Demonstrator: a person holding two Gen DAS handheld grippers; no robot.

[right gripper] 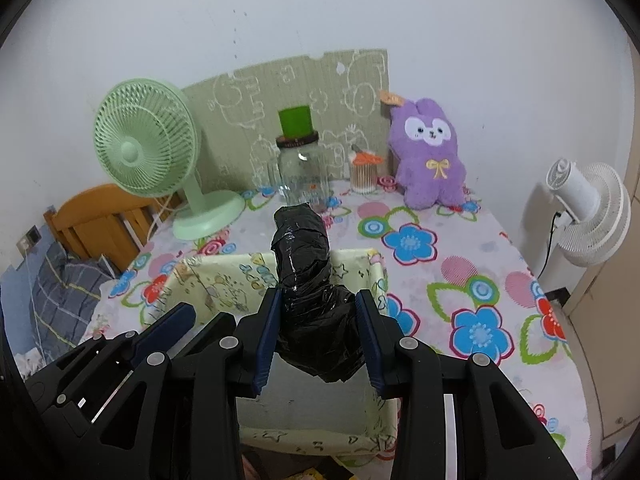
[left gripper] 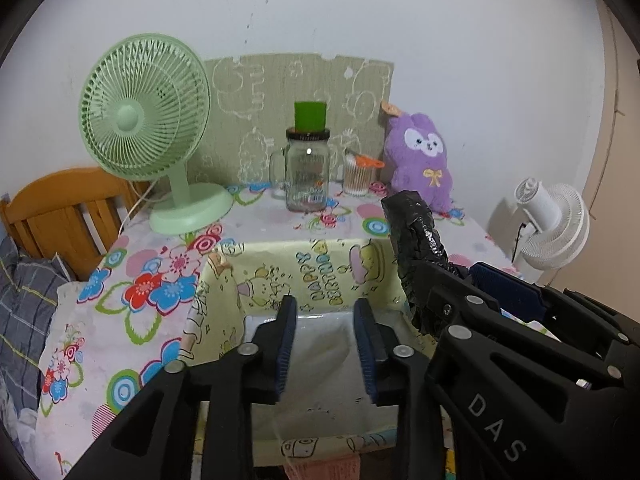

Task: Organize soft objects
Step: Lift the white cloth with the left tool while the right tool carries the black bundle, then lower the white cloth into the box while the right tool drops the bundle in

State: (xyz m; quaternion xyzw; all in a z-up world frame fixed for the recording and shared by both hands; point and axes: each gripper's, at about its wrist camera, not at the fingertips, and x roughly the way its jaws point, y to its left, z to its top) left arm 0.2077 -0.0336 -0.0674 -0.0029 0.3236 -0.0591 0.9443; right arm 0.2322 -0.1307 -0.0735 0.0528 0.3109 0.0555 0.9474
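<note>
Black bundle over the box

The right claw (right gripper: 316,316) clamps the black bundle (right gripper: 308,280) above the box (right gripper: 216,276), probably to drop it inside; the left claw (left gripper: 325,340) is apart, empty.

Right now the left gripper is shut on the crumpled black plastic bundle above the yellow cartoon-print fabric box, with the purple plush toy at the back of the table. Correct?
Not quite: the right gripper is shut on the crumpled black plastic bundle, as the right wrist view shows. The left gripper is open with nothing between its fingers. The bundle is above the yellow cartoon-print fabric box, and the purple plush toy sits at the back of the table.
</note>
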